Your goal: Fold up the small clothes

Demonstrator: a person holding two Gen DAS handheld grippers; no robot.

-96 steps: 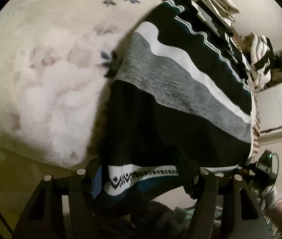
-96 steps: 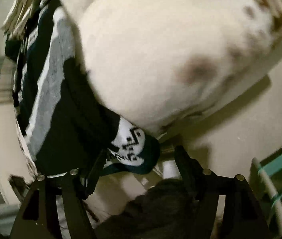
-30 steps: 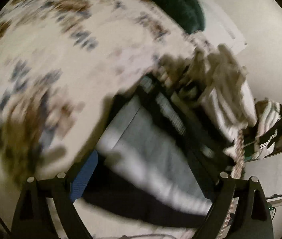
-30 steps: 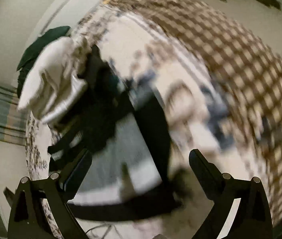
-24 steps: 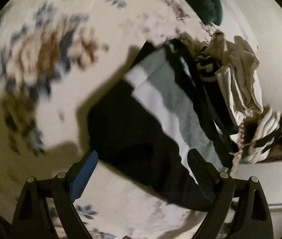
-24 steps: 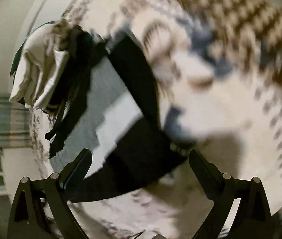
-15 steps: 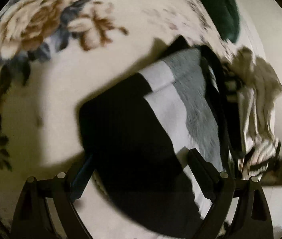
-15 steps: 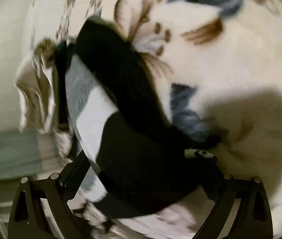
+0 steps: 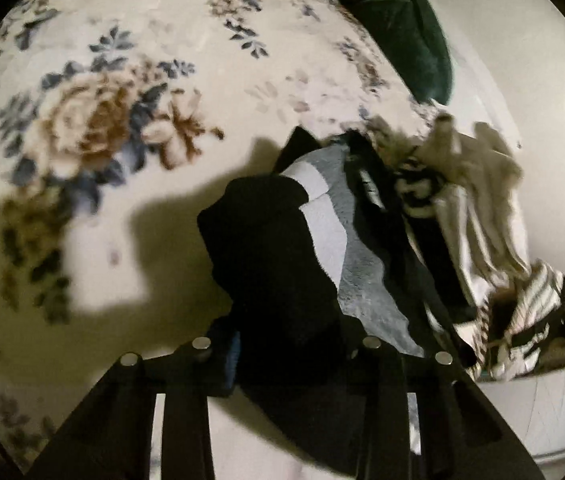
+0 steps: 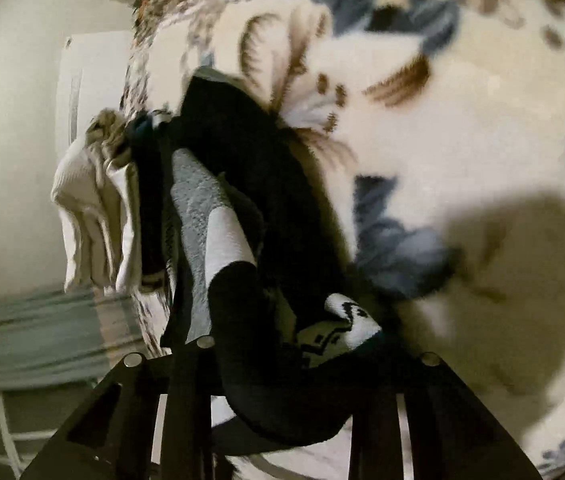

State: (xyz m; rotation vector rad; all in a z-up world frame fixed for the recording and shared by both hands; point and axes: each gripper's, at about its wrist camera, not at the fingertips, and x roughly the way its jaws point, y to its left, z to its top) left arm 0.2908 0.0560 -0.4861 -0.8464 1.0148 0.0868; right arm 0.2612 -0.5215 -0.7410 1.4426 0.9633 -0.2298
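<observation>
A small black garment with grey and white bands lies on the floral blanket. My left gripper is shut on its near black edge, which bunches between the fingers. In the right wrist view the same garment lies ahead, and its patterned white cuff sits at the fingers. My right gripper is shut on the garment's black edge by that cuff.
A pile of other clothes, cream and striped, lies just beyond the garment; it also shows in the right wrist view. A dark green pillow lies at the far end. The blanket's edge and a white wall are on the left.
Both grippers were open above the flat garment. They have come down to its near edge and shut on it, and the cloth now bunches up between the fingers.
</observation>
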